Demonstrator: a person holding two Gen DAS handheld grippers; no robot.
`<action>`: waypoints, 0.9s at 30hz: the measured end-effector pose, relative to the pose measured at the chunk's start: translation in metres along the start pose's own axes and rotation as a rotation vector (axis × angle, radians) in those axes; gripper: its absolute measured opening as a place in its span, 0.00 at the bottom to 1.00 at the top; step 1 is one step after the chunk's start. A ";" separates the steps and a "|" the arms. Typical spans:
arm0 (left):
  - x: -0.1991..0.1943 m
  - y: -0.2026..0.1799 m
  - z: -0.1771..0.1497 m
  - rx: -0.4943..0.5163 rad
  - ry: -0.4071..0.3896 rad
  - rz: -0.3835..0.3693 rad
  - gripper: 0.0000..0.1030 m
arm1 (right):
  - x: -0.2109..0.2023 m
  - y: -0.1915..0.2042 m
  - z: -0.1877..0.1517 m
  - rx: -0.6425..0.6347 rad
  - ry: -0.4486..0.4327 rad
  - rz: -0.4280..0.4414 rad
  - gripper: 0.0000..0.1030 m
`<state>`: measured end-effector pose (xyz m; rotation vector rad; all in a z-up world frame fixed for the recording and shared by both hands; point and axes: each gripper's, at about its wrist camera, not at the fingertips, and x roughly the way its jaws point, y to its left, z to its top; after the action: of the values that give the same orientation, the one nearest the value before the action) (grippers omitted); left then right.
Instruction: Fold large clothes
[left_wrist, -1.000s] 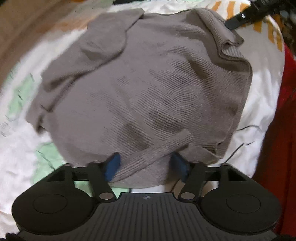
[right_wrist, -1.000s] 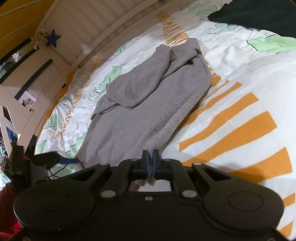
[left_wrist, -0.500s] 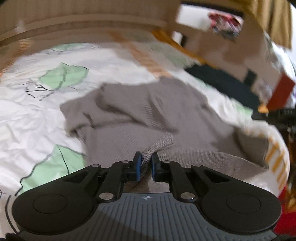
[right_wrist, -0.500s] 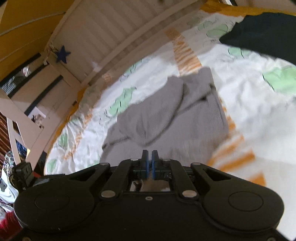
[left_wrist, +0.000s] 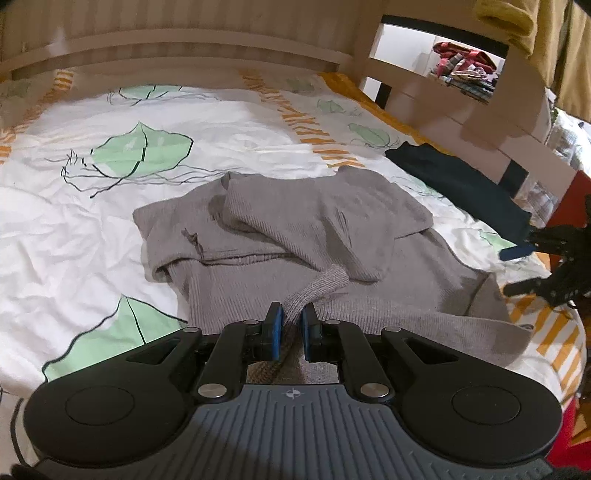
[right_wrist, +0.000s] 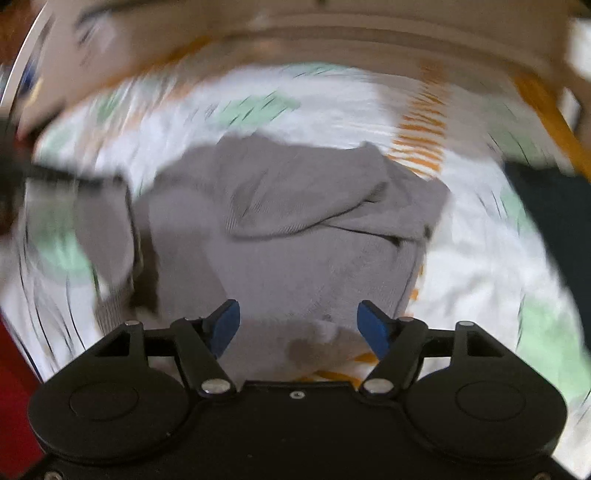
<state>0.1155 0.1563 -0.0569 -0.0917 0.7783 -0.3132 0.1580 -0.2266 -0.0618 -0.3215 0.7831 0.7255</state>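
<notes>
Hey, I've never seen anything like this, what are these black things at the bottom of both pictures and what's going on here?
They are two hand-held grippers, each with a camera looking along its two blue-padded fingers. One picture comes from the left gripper, the other from the right gripper. A person holds one in each hand to fold a grey sweater lying on a bed with a leaf-print sheet. The left gripper is pinched shut on a strip of the sweater, probably a cuff. The right one is open above the sweater, holding nothing; its picture is blurred. A dark garment lies farther back on the bed.
</notes>
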 end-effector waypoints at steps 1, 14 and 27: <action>0.000 0.000 -0.001 -0.002 0.001 0.002 0.11 | 0.006 0.003 0.003 -0.056 0.014 0.031 0.71; -0.005 0.003 0.003 -0.026 -0.015 0.028 0.11 | 0.057 0.028 0.020 -0.286 0.175 0.462 0.14; 0.023 0.035 0.084 -0.043 -0.212 0.185 0.10 | 0.046 -0.085 0.058 0.201 -0.249 -0.077 0.14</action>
<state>0.1984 0.1798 -0.0191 -0.0913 0.5785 -0.1090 0.2699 -0.2359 -0.0560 -0.0764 0.5981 0.5949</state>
